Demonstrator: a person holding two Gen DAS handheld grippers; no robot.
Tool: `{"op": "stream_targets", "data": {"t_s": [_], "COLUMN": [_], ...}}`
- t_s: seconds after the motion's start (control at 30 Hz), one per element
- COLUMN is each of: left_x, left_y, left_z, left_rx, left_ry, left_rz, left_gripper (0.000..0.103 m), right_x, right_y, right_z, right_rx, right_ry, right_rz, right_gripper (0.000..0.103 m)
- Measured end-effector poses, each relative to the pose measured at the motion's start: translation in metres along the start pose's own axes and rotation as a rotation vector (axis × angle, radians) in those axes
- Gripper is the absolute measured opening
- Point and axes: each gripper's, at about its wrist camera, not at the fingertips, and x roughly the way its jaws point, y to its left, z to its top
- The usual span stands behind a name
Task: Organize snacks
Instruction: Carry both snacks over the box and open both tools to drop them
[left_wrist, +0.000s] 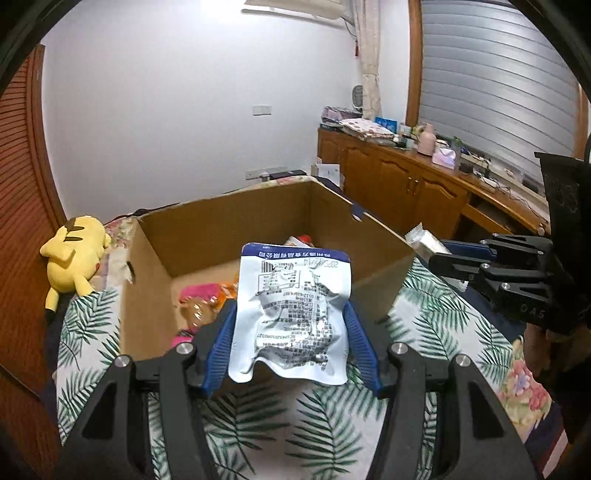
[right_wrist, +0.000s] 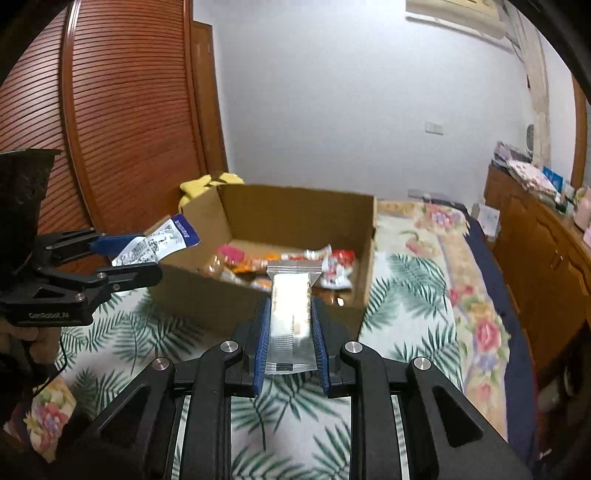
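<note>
My left gripper (left_wrist: 290, 314) is shut on a white pouch with a blue top band (left_wrist: 293, 314), held above the bed just in front of an open cardboard box (left_wrist: 229, 221). In the right wrist view the same left gripper (right_wrist: 147, 254) and pouch (right_wrist: 162, 240) hang at the box's left corner. My right gripper (right_wrist: 290, 314) is shut on a narrow clear-wrapped snack bar (right_wrist: 290, 314), near the box's (right_wrist: 295, 206) front wall. It shows at the right edge of the left wrist view as the right gripper (left_wrist: 447, 254) with the bar (left_wrist: 424, 240). Several colourful snack packets (right_wrist: 280, 264) lie inside the box.
The box stands on a bed with a palm-leaf sheet (left_wrist: 325, 435). A yellow plush toy (left_wrist: 75, 254) lies left of the box. A wooden louvred wardrobe (right_wrist: 122, 110) rises on the left, and a wooden sideboard (left_wrist: 406, 177) with clutter runs along the right.
</note>
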Motion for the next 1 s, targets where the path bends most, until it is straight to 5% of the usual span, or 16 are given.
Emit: {"op": "stream_targets", "data": {"t_s": [0.6, 1.0], "left_x": [0.068, 0.091], "left_y": [0.056, 0.063], "left_z": [0.036, 0.026], "left_rx": [-0.056, -0.099], "left_ry": [0.012, 0.064], "left_rz": [0.053, 0.072], "left_gripper": [0.058, 0.058], "right_x": [0.082, 0.120], "right_y": [0.009, 0.014], "right_z": [0.053, 0.044], "right_rx": [-0.057, -0.034], "right_ry": [0.000, 0.069], "right_rz": [0.060, 0.080], "right_gripper": [0.020, 0.020]}}
